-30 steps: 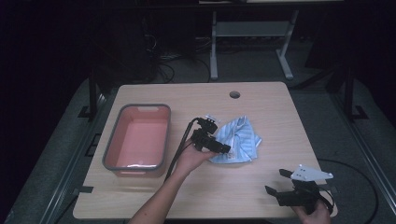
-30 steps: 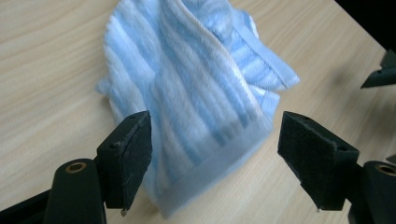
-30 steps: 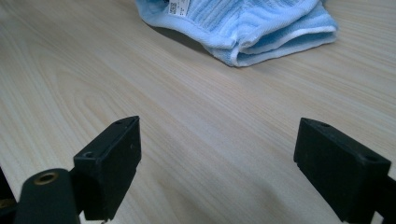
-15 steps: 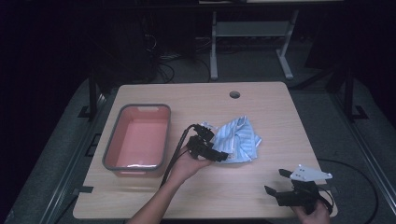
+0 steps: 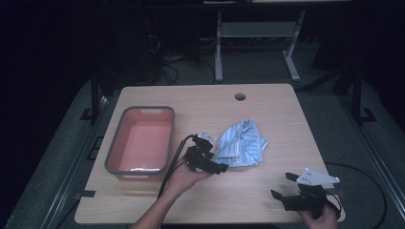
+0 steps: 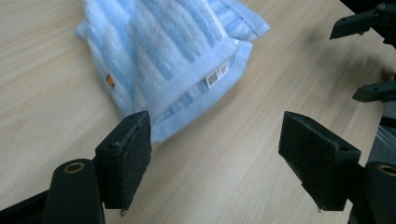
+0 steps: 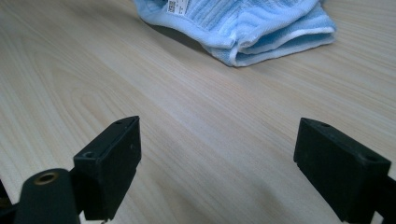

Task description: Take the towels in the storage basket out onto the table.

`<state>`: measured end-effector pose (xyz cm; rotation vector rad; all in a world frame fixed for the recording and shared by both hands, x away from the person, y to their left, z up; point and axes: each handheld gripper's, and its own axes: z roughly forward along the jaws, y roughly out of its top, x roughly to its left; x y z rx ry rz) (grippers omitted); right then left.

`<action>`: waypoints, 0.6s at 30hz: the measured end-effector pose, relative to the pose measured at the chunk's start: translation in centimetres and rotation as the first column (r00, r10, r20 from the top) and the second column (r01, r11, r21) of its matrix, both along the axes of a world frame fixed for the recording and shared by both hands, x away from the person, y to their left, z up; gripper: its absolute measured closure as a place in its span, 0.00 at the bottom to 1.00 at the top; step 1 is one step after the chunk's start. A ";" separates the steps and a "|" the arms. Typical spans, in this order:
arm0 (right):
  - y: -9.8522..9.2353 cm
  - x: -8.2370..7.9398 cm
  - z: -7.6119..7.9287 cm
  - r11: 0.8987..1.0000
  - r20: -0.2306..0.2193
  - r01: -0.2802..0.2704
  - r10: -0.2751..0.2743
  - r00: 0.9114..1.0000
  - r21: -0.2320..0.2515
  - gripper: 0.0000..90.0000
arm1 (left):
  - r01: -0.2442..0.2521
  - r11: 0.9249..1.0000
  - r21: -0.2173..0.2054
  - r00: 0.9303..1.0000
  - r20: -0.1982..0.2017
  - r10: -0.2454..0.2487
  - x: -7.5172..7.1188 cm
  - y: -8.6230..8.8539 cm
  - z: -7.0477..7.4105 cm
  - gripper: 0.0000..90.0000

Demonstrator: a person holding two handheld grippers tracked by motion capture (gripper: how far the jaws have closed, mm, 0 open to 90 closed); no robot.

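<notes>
Blue striped towel [image 5: 241,143], crumpled at the middle of the wooden worktop [image 5: 267,109], just right of a pink tub [image 5: 142,143]; left tool [image 5: 212,164] at its near-left edge, right tool [image 5: 284,188] well apart near the front corner.

Left gripper view: jaws spread wide, holding nothing, hemmed corner with label [image 6: 217,77] just ahead. Soft, light, limp; best pinched at this thick folded hem.

Right gripper view: jaws spread, empty, towel farther off.

The towel [image 5: 241,144] is light blue with paler stripes, a white barcode label and a small orange tag. The bin [image 5: 141,143] at left is salmon pink inside with a grey rim. The tabletop [image 5: 200,100] is pale wood grain. Both grippers are black.
</notes>
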<state>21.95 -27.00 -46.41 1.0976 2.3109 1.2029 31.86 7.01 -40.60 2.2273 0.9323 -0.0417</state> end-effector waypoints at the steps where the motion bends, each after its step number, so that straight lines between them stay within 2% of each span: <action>1: 0.0 0.0 0.0 1.000 0.000 0.000 0.000 1.000 0.000 0.16 | -0.007 1.000 -0.008 1.000 -0.003 0.007 -0.1 0.1 0.0 0.28; 4: 0.0 0.0 0.0 1.000 -0.002 0.002 -0.002 1.000 0.001 0.16 | 0.003 1.000 0.002 1.000 0.007 -0.003 -0.4 0.6 -0.1 0.28; 6: 0.0 0.0 0.0 1.000 -0.003 0.002 -0.002 1.000 -0.001 0.16 | -0.008 1.000 -0.013 1.000 0.003 0.008 -0.7 0.9 -0.2 0.28; 10: -0.1 -0.1 0.0 1.000 -0.005 0.007 -0.007 1.000 0.000 0.16 | -0.006 1.000 -0.007 1.000 0.002 0.007 -1.1 1.6 -0.6 0.28; 15: -0.2 -0.1 -0.1 1.000 -0.007 0.007 -0.007 1.000 -0.005 0.16 | -0.016 1.000 -0.024 1.000 0.002 0.016 -1.9 2.2 -1.1 0.27; 16: -0.2 -0.1 -0.1 1.000 -0.006 0.006 -0.006 1.000 -0.008 0.16 | 0.001 1.000 -0.012 1.000 0.005 -0.001 -1.9 2.3 -1.2 0.27; 18: -0.2 -0.1 -0.1 1.000 -0.008 0.007 -0.007 1.000 -0.009 0.16 | -0.003 1.000 -0.016 1.000 0.006 0.003 -2.3 2.4 -1.4 0.27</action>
